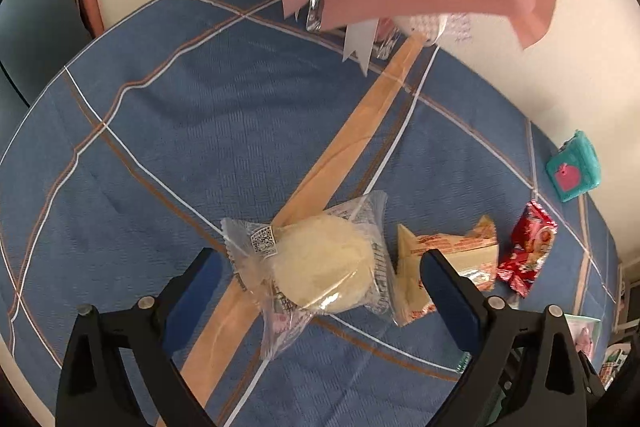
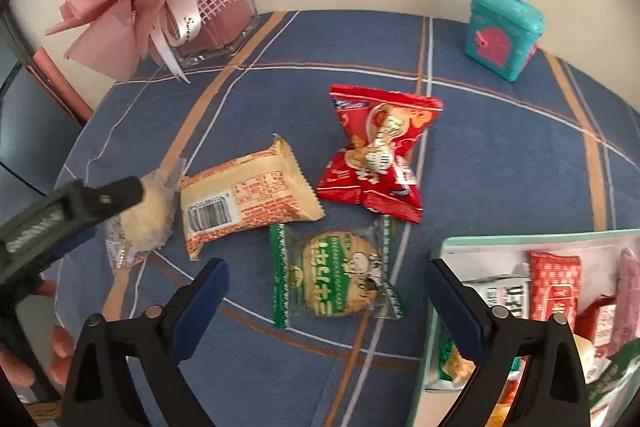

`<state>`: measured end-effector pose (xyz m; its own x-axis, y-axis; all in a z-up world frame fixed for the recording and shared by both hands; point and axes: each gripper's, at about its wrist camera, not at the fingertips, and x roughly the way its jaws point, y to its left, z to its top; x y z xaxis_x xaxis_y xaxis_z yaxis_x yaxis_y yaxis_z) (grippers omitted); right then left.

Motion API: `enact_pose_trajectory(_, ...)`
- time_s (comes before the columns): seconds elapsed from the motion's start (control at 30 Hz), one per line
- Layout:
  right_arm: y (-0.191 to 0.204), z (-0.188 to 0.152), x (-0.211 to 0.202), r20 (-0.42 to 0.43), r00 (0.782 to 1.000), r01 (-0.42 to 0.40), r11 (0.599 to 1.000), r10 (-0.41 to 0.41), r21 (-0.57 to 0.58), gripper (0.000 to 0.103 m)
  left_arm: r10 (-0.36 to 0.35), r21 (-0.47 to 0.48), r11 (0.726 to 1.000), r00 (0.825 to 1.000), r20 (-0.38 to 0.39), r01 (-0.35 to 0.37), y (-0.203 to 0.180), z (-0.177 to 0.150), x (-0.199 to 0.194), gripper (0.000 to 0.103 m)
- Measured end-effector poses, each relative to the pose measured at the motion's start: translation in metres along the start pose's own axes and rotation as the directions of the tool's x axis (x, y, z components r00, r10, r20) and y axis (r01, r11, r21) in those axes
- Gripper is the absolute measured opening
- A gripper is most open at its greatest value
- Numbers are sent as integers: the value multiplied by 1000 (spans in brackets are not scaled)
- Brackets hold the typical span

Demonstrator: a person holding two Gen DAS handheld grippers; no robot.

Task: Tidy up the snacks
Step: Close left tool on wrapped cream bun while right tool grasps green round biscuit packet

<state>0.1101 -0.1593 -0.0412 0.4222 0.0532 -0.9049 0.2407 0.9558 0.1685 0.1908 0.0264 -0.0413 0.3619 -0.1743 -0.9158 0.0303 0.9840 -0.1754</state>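
Note:
A round pale cake in clear wrap [image 1: 320,261] lies on the blue checked tablecloth [image 1: 200,131], between the wide-open fingers of my left gripper [image 1: 320,301], which touch nothing. Right of it lie a beige wafer packet [image 1: 452,267] and a red snack bag [image 1: 528,249]. In the right wrist view my right gripper [image 2: 328,293] stands open over a green-wrapped biscuit [image 2: 338,275]. Beyond it lie the beige packet [image 2: 248,199], the red bag [image 2: 380,155] and the clear-wrapped cake [image 2: 146,213], partly hidden by the left gripper's finger [image 2: 80,205].
A mint tray [image 2: 436,307] with several snack packets sits at the lower right. A pink bouquet in a glass vase [image 2: 208,15] stands at the back left, a teal box [image 2: 502,35] at the back right. A hand [image 2: 60,347] holds the left tool.

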Motion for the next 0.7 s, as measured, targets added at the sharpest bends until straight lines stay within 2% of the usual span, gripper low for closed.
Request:
enact_pose_trajectory(0.13,0,2,11,-15,1000,1,1000,-1,0,97,16,4,1000,1000,-20,-16,-2,0,12,89)
enact_pose_trajectory(0.4,10,4,26,-22,999,42,998,-43,-43,89,30,0,1000,999,-29,-30,-1,0,19,89)
enact_pose_trajectory(0.5,12,4,32,-46,999,22,999,-24,-35,84,32,1,999,999,-27,-32,-1,0,18,89)
enact_pose_trajectory(0.7,13,3,39,-56,998,28,999,-30,-35,83,29,-1,1000,999,-28,-29,-1,0,18,88)
